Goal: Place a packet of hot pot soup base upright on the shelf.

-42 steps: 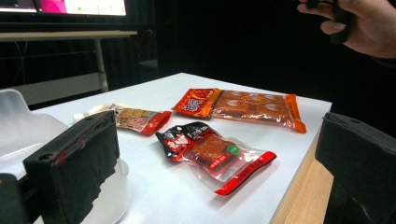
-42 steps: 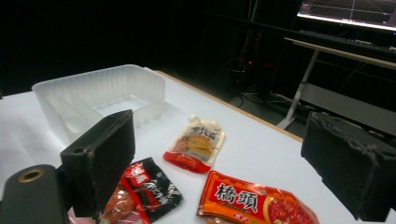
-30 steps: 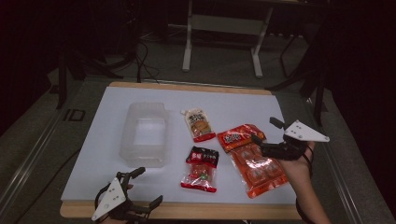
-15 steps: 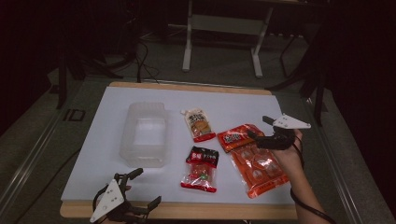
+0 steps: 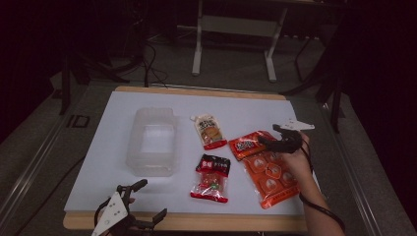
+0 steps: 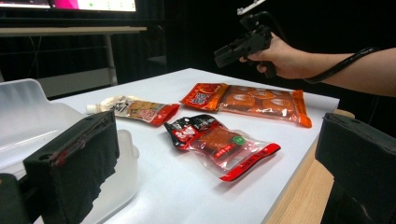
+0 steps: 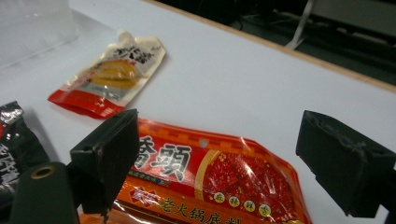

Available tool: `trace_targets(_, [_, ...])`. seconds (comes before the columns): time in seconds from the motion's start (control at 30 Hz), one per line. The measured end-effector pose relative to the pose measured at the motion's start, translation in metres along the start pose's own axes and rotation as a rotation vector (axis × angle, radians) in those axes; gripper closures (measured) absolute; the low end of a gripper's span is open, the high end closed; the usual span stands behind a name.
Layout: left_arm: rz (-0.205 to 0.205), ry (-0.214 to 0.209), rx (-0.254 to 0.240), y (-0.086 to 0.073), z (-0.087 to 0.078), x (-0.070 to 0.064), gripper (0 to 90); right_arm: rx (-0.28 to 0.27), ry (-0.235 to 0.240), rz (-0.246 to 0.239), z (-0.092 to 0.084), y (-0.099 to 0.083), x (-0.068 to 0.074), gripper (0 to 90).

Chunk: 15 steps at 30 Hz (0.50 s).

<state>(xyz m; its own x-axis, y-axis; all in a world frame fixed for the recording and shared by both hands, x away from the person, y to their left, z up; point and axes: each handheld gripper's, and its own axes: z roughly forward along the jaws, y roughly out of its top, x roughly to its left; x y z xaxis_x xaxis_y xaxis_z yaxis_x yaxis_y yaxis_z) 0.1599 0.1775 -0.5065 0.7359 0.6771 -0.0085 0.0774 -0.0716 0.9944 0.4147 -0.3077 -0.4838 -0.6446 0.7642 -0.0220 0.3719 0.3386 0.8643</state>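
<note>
We are holding our right gripper [image 5: 275, 136] above the far end of the long orange plastic hotpot-seasoning packet [image 5: 263, 166], which is lying flat at the right of the white table sheet [image 5: 98, 162]. In the right gripper view its jaws are standing wide apart, gripping nothing, with the packet's printed top [image 7: 219, 182] showing between them, and we cannot tell whether they are touching it. Our left gripper [image 5: 140, 206] is hovering at the near left table edge, jaws spread and empty. To the packet's left are lying a black-and-red clear snack bag [image 5: 212, 177] and, farther off, a cream-and-red spouted pouch [image 5: 209, 131]. A clear plastic tub [image 5: 151, 141] is sitting left of them.
</note>
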Motion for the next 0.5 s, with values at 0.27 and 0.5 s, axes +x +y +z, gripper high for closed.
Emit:
trace_targets(0.27, [-0.004,0.021,0.008,-0.002,-0.005,0.000,0.0,0.066,-0.007,0.013,0.019,-0.007,-0.010,13.5])
trace_targets(0.5, [-0.007,0.030,0.017,-0.003,-0.008,0.000,0.0,0.135,-0.016,0.045,0.034,-0.017,-0.024,12.6])
